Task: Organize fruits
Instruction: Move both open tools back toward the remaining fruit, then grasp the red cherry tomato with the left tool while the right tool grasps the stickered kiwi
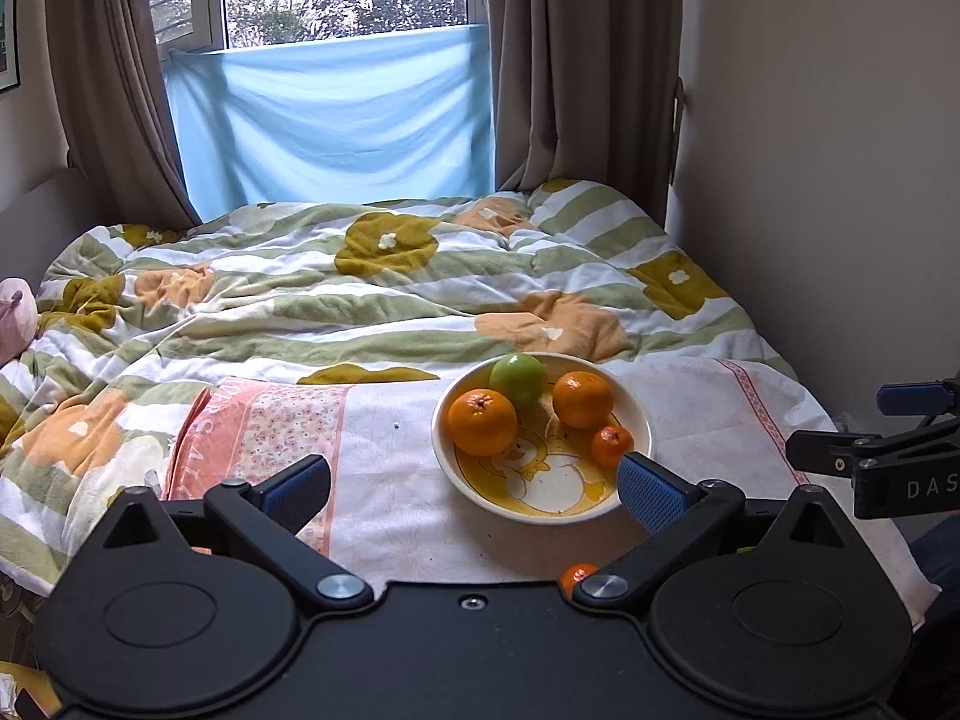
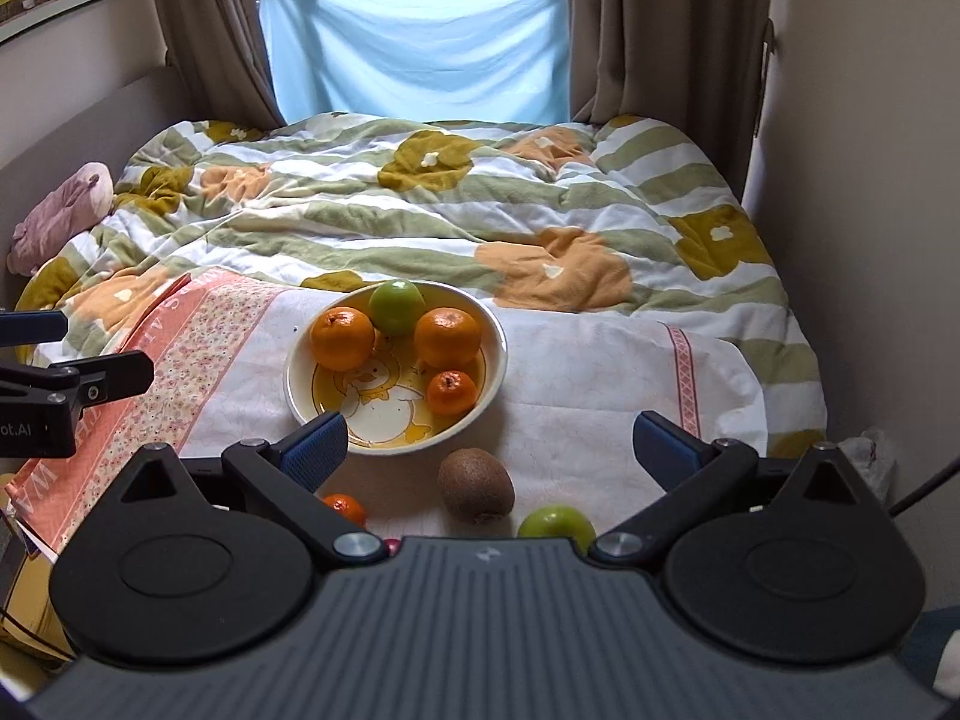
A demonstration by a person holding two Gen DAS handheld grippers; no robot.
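A cream bowl (image 1: 642, 420) (image 2: 495, 330) with a duck picture rests on a white cloth on the bed. It holds a green apple (image 1: 518, 378) (image 2: 396, 306), two oranges (image 1: 482, 422) (image 1: 583, 399) (image 2: 342, 338) (image 2: 447, 336) and a small mandarin (image 1: 612, 446) (image 2: 452, 390). In front of the bowl lie a kiwi (image 2: 476, 492), a second green apple (image 2: 557, 525) and a loose mandarin (image 2: 345, 508) (image 1: 577, 577). My left gripper (image 1: 474, 489) is open and empty, left of the bowl's front. My right gripper (image 2: 491, 447) is open above the kiwi.
The white cloth (image 2: 600, 396) with pink borders covers the bed's near end; a flowered quilt (image 2: 420, 204) lies behind it. A wall (image 2: 870, 180) stands close on the right. A pink plush toy (image 2: 66, 210) lies at the far left. Curtains and a window are at the back.
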